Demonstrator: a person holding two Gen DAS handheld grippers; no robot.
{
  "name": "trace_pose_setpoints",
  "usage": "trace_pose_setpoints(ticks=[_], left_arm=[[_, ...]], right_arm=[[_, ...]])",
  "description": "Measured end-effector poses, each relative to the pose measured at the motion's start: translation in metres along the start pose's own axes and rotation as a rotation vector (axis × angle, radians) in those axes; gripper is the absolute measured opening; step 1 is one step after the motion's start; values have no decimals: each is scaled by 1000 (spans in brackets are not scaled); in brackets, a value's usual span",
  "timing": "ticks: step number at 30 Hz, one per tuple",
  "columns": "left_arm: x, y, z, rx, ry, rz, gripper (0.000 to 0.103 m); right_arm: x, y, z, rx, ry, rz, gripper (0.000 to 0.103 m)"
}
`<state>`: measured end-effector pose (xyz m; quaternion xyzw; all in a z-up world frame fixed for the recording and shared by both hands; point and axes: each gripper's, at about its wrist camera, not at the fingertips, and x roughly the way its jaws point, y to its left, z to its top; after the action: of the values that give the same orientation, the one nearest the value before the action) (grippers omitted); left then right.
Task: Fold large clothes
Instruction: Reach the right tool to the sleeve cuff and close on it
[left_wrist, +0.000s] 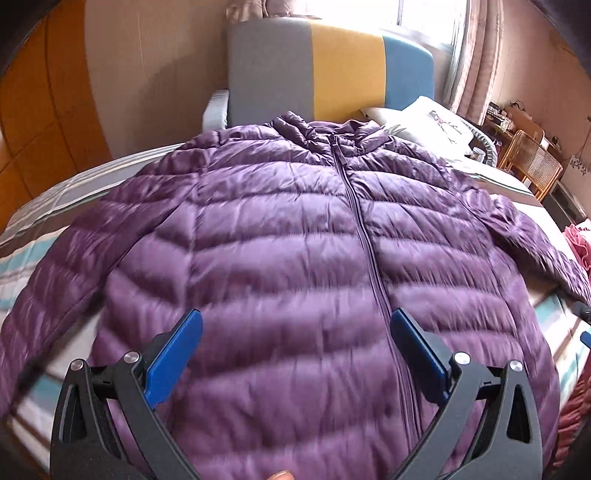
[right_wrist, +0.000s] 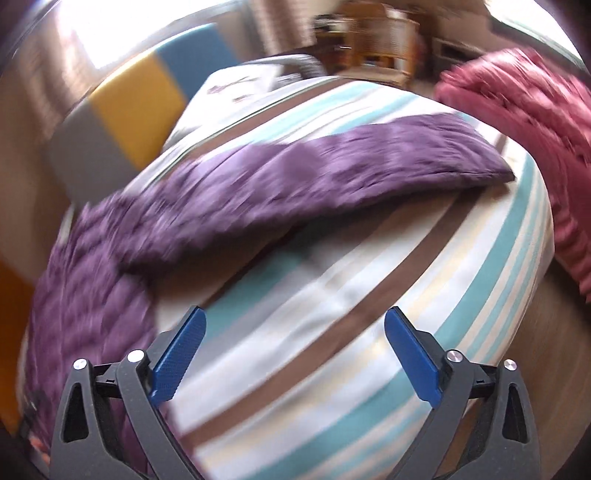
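Lying zipped and face up, a purple jacket (left_wrist: 280, 236) is spread across a striped bed (right_wrist: 369, 302) before a 3-colour headboard (left_wrist: 332, 70). Both the left gripper (left_wrist: 295, 334) and right gripper (right_wrist: 294, 328) are held above it, fingers apart.

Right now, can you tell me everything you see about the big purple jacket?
The purple jacket is a puffy, quilted coat with shiny fabric stitched in horizontal rows. It lies flat, front up, on the striped bedspread, not yet folded. Its zipper is closed, running up to a crumpled collar near the headboard end. Both sleeves are spread outward; the right wrist view shows one sleeve resting on the stripes. The open left tool hovers over its lower front, holding nothing.
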<state>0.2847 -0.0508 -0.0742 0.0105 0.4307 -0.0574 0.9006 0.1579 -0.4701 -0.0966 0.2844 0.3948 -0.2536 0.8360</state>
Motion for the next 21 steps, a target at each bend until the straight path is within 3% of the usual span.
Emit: trace_pose_setpoints(ticks=[4, 7, 10, 21], left_arm=[[29, 1, 24, -34, 19, -3, 101], [45, 3, 35, -42, 28, 7, 101], [57, 4, 41, -42, 38, 22, 101], [73, 7, 42, -53, 44, 38, 101]], right_arm=[[18, -30, 28, 128, -19, -34, 93], [28, -46, 38, 183, -15, -44, 86], [37, -55, 50, 224, -34, -52, 86], [37, -78, 58, 343, -45, -17, 86]])
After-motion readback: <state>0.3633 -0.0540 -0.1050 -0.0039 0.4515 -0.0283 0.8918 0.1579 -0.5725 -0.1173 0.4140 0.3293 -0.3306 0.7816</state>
